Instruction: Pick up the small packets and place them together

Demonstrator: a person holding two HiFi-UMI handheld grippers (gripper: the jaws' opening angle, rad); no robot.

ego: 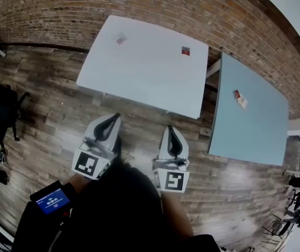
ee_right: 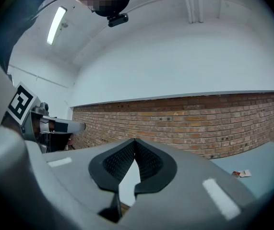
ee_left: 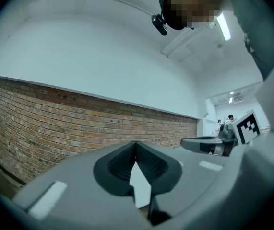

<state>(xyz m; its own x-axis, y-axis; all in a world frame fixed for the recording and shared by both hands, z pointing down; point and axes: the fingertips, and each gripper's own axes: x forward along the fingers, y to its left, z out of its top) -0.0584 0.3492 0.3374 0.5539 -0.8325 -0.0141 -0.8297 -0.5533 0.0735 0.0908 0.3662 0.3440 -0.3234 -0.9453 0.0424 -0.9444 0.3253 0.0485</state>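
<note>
Both claws are closed on nothing: left gripper (ego: 114, 118), right gripper (ego: 169, 128). White table (ego: 139, 77) at 12 o'clock carries the pale packet (ego: 121, 39) and the red packet (ego: 185, 50), well apart. Third packet (ego: 239, 98) lies on the blue-grey table (ego: 255, 133), 2 o'clock.

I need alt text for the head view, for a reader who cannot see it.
The left gripper and right gripper, both shut and empty, point toward a white table bearing two small packets. A blue-grey table at right holds a red-and-white packet.
</note>
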